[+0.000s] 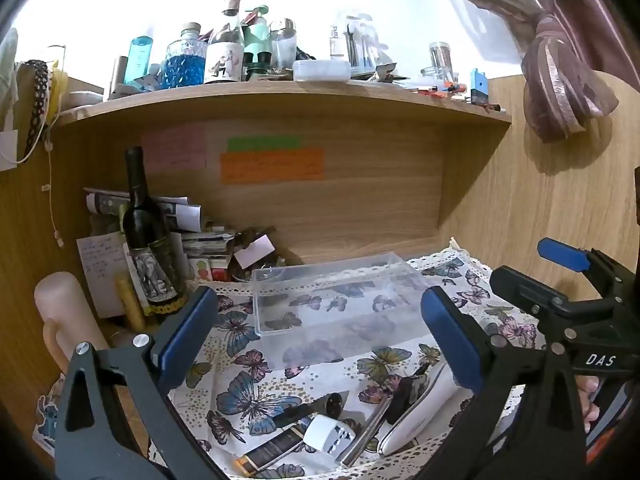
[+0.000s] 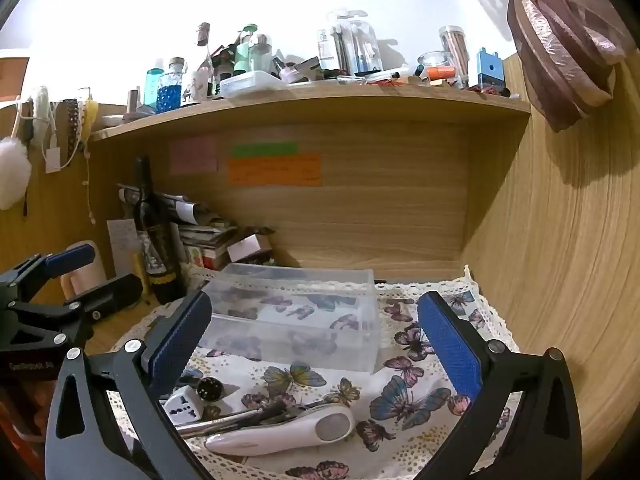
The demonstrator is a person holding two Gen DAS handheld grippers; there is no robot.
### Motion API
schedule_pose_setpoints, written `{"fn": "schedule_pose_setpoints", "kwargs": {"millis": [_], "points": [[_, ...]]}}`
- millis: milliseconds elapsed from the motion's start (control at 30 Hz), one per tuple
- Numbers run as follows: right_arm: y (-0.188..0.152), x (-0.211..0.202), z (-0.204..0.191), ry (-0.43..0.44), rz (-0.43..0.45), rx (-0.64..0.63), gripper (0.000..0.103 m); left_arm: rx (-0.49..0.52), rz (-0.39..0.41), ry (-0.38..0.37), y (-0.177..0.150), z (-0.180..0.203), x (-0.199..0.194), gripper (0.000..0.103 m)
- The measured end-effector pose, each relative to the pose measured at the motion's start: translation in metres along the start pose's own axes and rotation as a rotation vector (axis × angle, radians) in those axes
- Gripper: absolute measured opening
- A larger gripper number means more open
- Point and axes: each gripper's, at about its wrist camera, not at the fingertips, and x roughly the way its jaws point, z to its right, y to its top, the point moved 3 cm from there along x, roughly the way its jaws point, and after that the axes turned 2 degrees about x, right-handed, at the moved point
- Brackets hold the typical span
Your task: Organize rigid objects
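An empty clear plastic box (image 1: pixel 336 296) sits on a butterfly-print cloth (image 1: pixel 248 364); it also shows in the right wrist view (image 2: pixel 296 316). Near the cloth's front edge lie a white travel adapter (image 1: pixel 329 435), a white handheld device (image 1: pixel 416 420), a metal rod (image 1: pixel 366 432), a black pen (image 1: pixel 296 412) and a dark tube (image 1: pixel 272 450). In the right wrist view the adapter (image 2: pixel 183 404), the white device (image 2: pixel 288 432) and a black round cap (image 2: pixel 210 389) lie in front. My left gripper (image 1: pixel 320 344) is open and empty above them. My right gripper (image 2: pixel 316 348) is open and empty.
A dark wine bottle (image 1: pixel 150 240) stands at the left beside stacked papers (image 1: pixel 188 228) and a pink mug (image 1: pixel 64 312). A wooden shelf (image 1: pixel 280 94) above carries several bottles and jars. A wooden side wall (image 2: pixel 560 240) closes the right. The right gripper shows at the left wrist view's right edge (image 1: pixel 560 292).
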Motion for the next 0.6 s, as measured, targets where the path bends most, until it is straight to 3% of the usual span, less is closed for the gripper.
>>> {"fn": "schedule_pose_setpoints", "kwargs": {"millis": [600], "points": [[-0.0004,-0.0010,-0.0022,0.002,-0.010,0.006,0.103,-0.031,0.005,-0.015,0.0008,0.0029,-0.0029,0.103]]}}
